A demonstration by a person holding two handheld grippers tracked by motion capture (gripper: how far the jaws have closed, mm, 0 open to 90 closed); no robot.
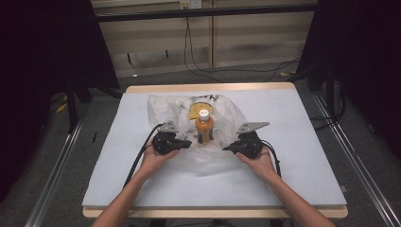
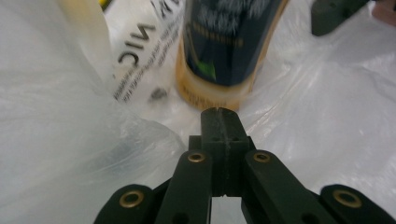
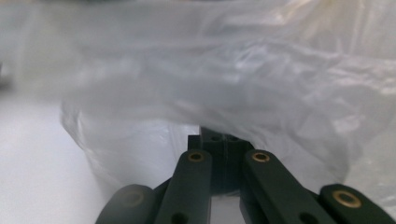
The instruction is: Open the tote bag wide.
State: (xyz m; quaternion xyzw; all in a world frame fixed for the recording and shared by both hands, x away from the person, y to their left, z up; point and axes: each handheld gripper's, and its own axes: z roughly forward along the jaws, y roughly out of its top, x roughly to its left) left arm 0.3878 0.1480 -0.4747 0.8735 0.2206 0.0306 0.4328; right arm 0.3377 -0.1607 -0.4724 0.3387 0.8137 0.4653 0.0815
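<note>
An orange juice bottle (image 1: 204,127) with a white cap and a dark label (image 2: 224,46) stands upright on a crumpled white plastic bag (image 1: 227,113) at the table's middle. My left gripper (image 1: 188,143) rests on the bag just left of the bottle. In the left gripper view its jaws are shut with nothing between them, and the left gripper (image 2: 222,113) points at the bottle's base. My right gripper (image 1: 228,148) sits on the bottle's other side, jaws shut. A fold of the bag (image 3: 243,84) drapes over the right gripper (image 3: 223,139), so I cannot tell whether film is pinched.
A yellow packet (image 1: 196,111) lies in the bag behind the bottle. The bag has black lettering (image 2: 133,51). The table (image 1: 298,142) has a pale cover and a wooden edge. Dark stands and floor cables surround it.
</note>
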